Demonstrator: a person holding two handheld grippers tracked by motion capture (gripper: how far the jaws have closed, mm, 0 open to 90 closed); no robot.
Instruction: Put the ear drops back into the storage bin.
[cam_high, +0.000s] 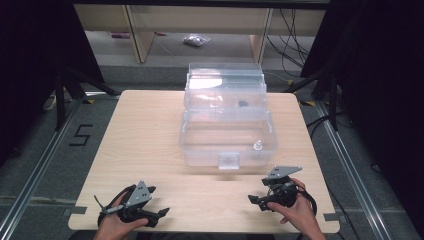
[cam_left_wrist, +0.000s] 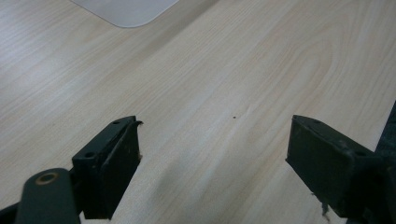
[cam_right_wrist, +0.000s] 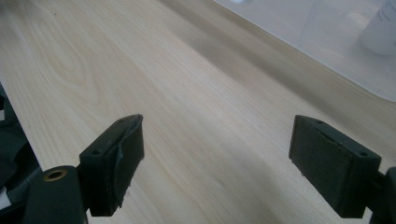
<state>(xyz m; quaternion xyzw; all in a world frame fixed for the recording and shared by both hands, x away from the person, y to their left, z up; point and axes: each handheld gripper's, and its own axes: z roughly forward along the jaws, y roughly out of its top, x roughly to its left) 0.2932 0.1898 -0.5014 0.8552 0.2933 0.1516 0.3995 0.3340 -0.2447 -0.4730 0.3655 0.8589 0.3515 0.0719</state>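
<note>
Clear box (cam_high: 227, 135) long axis left-right, latch facing person.

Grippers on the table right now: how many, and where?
2. The left gripper rests at the table's near-left edge, the right gripper at its near-right, both open and empty.

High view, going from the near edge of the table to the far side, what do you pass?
Left claw and right claw at the near edge → clear plastic box → its raised lid → floor past the table, with a small plastic bag.
</note>
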